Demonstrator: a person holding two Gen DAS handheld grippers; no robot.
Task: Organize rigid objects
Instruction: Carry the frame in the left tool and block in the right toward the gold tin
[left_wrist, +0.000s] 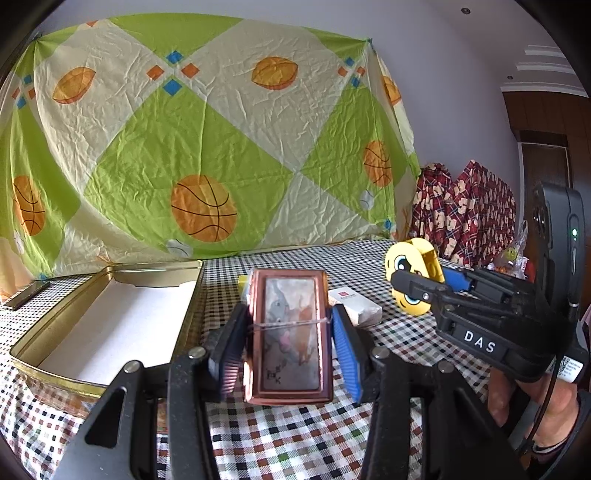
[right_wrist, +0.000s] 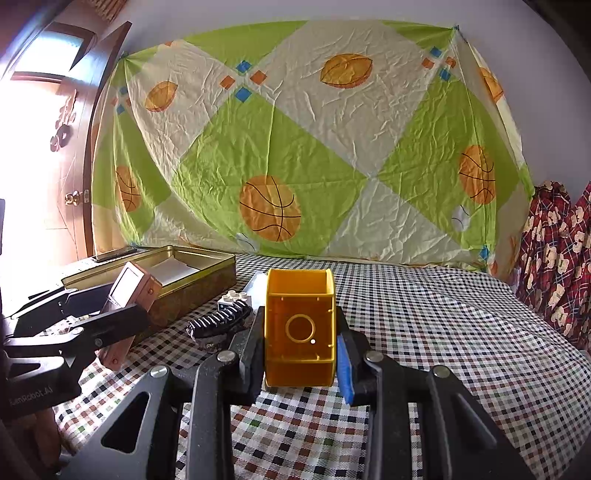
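My left gripper is shut on a copper-pink rectangular case with a rubber band round it, held above the checked tablecloth just right of an open gold tin. From the right wrist view the case and left gripper are at the left, next to the tin. My right gripper is shut on a yellow plastic box. In the left wrist view that box, with a cartoon face, is at the right in the right gripper.
A white small box lies behind the case. A black ridged object and a white toy brick lie between the tin and the yellow box. A phone lies left of the tin. A sports-print sheet hangs behind the table.
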